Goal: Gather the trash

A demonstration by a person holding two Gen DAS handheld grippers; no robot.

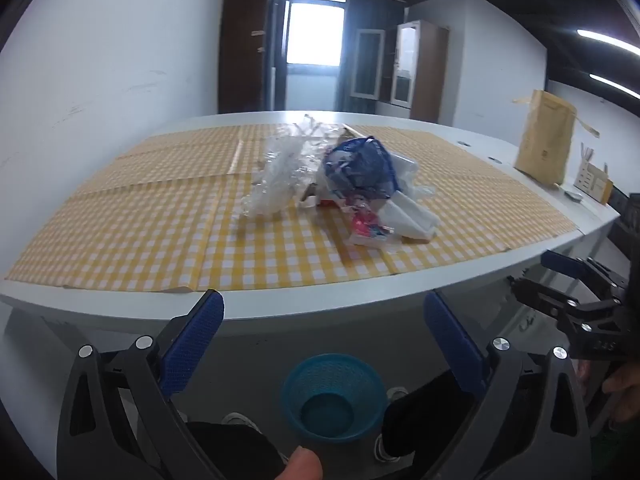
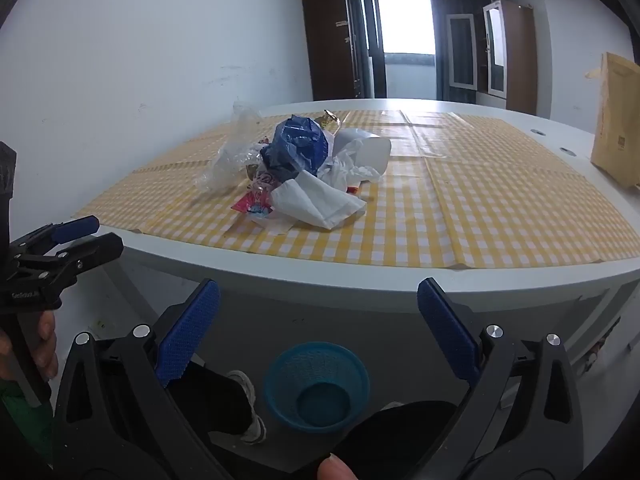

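A pile of trash (image 1: 340, 184) lies in the middle of the yellow checked tablecloth (image 1: 132, 232): clear plastic wrap (image 1: 276, 176), a crumpled blue bag (image 1: 360, 164), white paper (image 1: 404, 212) and a pink wrapper (image 1: 362, 226). The pile also shows in the right wrist view (image 2: 296, 176). A blue mesh bin (image 1: 334, 396) stands on the floor below the table's front edge, also in the right wrist view (image 2: 316, 386). My left gripper (image 1: 324, 344) is open and empty, short of the table. My right gripper (image 2: 318, 336) is open and empty beside it.
A brown paper bag (image 1: 546, 138) stands at the table's right side, also in the right wrist view (image 2: 616, 120). A small wooden holder (image 1: 592, 178) sits beyond it. The person's legs and shoes (image 2: 248, 408) flank the bin. A white wall runs along the left.
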